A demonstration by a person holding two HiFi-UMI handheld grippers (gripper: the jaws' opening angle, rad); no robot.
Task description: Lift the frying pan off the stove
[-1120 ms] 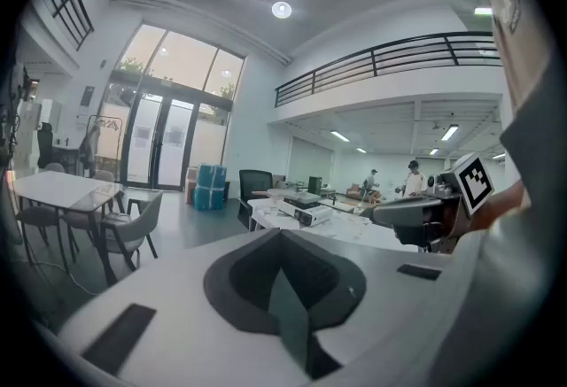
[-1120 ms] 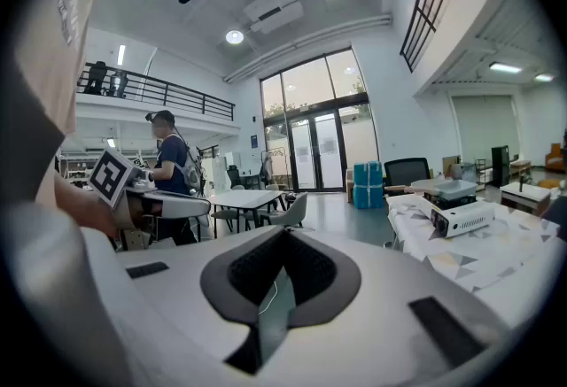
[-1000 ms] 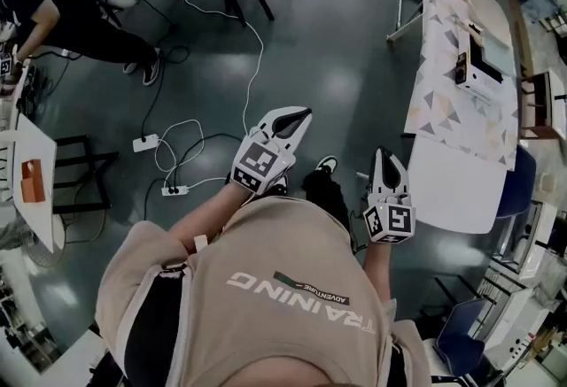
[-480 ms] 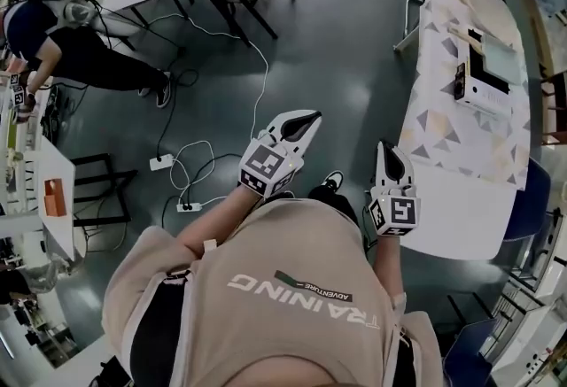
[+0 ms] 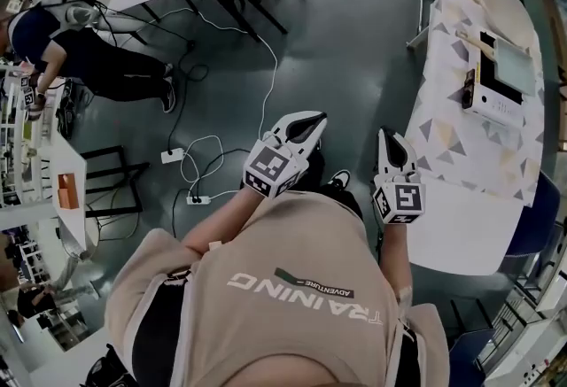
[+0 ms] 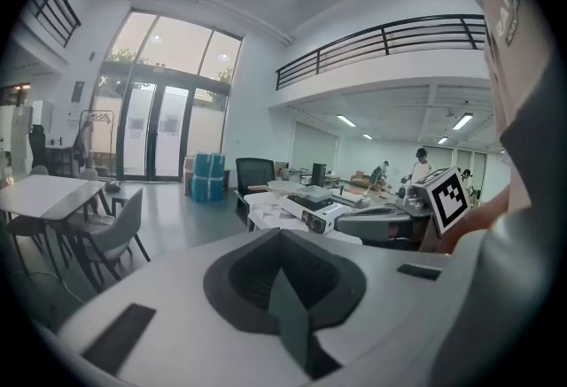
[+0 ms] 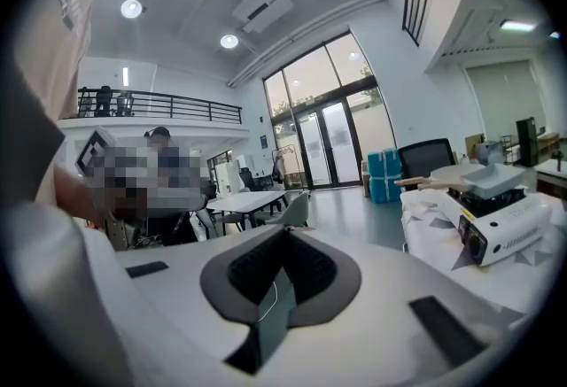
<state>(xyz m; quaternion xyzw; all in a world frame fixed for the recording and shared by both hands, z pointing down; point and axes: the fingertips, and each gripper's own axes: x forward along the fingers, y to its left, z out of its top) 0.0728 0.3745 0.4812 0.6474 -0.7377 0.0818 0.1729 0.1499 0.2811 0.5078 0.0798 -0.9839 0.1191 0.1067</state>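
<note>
— The left gripper (image 5: pixel 307 120) and right gripper (image 5: pixel 387 140) are both pressed together, empty, well short of the stove (image 7: pixel 512 231).
— I'd spread one first, then approach along the handle (image 7: pixel 427 183); the frying pan (image 7: pixel 494 180) sits on the stove, on the table (image 5: pixel 461 159).
— Anything inside it?
— Can't tell from here.

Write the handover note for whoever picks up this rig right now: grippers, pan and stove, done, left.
Left gripper: shut, empty, held at chest height.
Right gripper: shut, empty, beside it.
White stove sits on the patterned table to the right. What looks like the pan is on top of it, wooden handle sticking out.
Done: nothing, pan untouched.
Left: step to the table, grip the handle, lift the pan.
</note>
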